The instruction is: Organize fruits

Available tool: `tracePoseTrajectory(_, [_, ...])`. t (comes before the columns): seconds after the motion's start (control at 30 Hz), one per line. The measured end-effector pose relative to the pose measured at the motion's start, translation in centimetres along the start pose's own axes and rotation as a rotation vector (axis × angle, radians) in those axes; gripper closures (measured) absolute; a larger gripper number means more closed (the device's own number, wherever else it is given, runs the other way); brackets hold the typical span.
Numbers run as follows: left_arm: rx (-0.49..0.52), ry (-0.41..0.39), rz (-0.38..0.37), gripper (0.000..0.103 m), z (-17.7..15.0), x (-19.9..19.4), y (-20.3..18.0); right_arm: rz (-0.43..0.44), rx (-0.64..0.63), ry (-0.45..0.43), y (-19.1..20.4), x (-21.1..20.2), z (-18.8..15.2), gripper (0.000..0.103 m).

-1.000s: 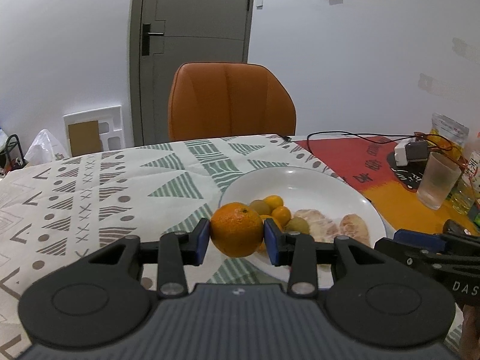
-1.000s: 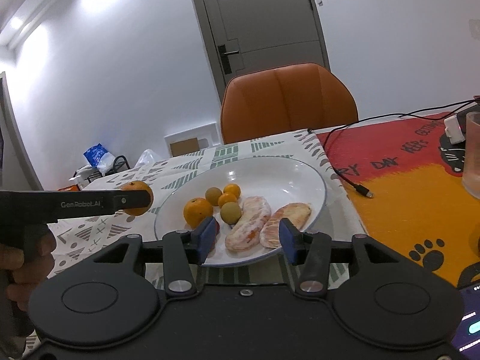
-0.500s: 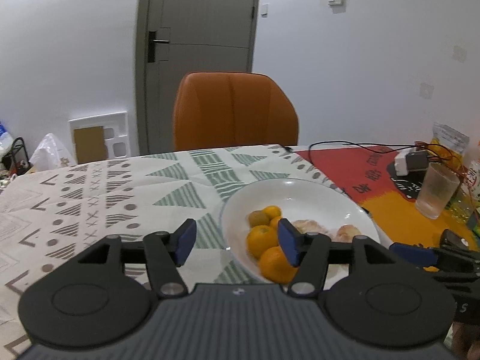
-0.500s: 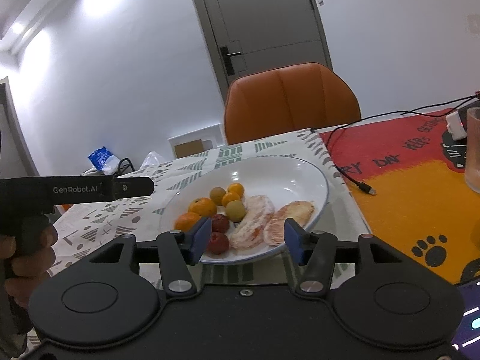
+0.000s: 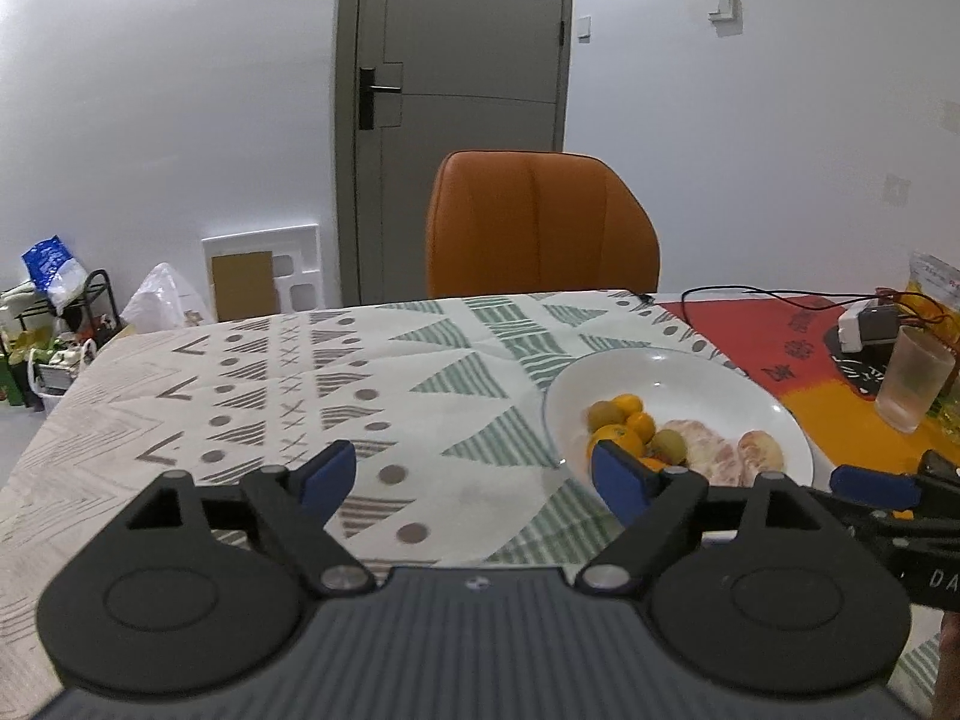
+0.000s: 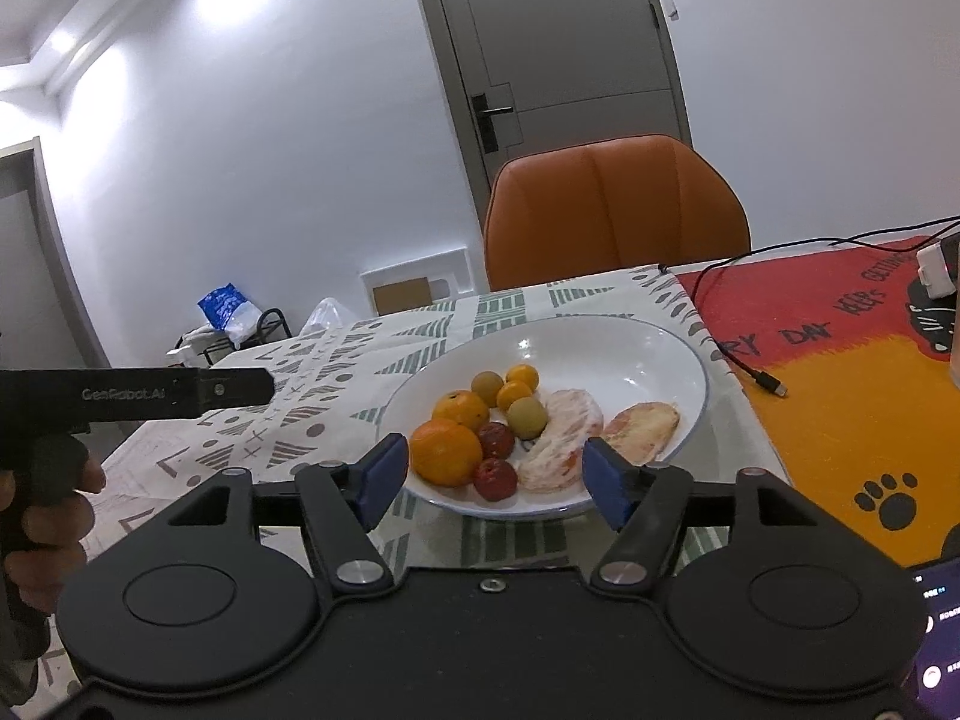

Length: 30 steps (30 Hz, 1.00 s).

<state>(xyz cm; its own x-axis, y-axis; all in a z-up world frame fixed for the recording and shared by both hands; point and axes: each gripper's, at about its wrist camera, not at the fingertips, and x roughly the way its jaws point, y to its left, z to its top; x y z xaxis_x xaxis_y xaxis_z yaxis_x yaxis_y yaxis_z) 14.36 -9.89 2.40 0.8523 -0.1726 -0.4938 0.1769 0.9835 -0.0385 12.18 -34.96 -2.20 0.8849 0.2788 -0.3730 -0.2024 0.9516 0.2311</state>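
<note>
A white plate (image 6: 648, 354) on the patterned tablecloth holds two oranges, the larger orange (image 6: 447, 453) at its near left edge, several small yellow-green and orange fruits, two small red fruits (image 6: 495, 477) and two peeled citrus pieces (image 6: 561, 438). The plate also shows in the left wrist view (image 5: 720, 384). My left gripper (image 5: 474, 474) is open and empty, to the left of the plate over the cloth. My right gripper (image 6: 498, 474) is open and empty, at the plate's near edge.
An orange chair (image 5: 540, 228) stands behind the table. A red-and-orange mat (image 6: 840, 348) with a black cable (image 6: 750, 369) lies to the right. A frosted cup (image 5: 912, 378) and a white charger (image 5: 864, 327) stand at the far right.
My left gripper let go of the large orange, which now lies in the plate. It opened wide and drew back to the left. My right gripper stayed open near the plate.
</note>
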Motion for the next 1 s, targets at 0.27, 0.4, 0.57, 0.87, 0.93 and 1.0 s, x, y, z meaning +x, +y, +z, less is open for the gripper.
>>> tracePoseTrajectory(0.27, [-0.005,-0.001,0.027,0.018,-0.7,-2.0,1.1,0.008,-0.014,0.01,1.2,-0.7,0.0,0.033])
tracePoseTrajectory(0.4, [-0.021,0.019,0.041,0.018,-1.1,-2.9,1.7,0.019,-0.03,0.007,2.0,-1.2,0.0,0.024])
tracePoseTrajectory(0.57, [-0.06,0.031,0.073,0.018,-1.5,-4.3,3.0,0.037,-0.043,0.001,3.0,-1.7,0.2,0.012])
tracePoseTrajectory(0.87, [-0.102,0.026,0.129,0.007,-2.2,-6.8,4.5,0.071,-0.071,-0.006,4.8,-2.6,0.5,0.0])
tracePoseTrajectory(0.93, [-0.116,0.04,0.136,0.007,-2.4,-7.3,4.9,0.076,-0.074,-0.002,5.1,-2.8,0.4,0.0])
tracePoseTrajectory(1.0, [-0.124,0.053,0.145,0.007,-2.6,-7.7,5.3,0.078,-0.078,0.011,5.4,-2.9,0.3,0.0])
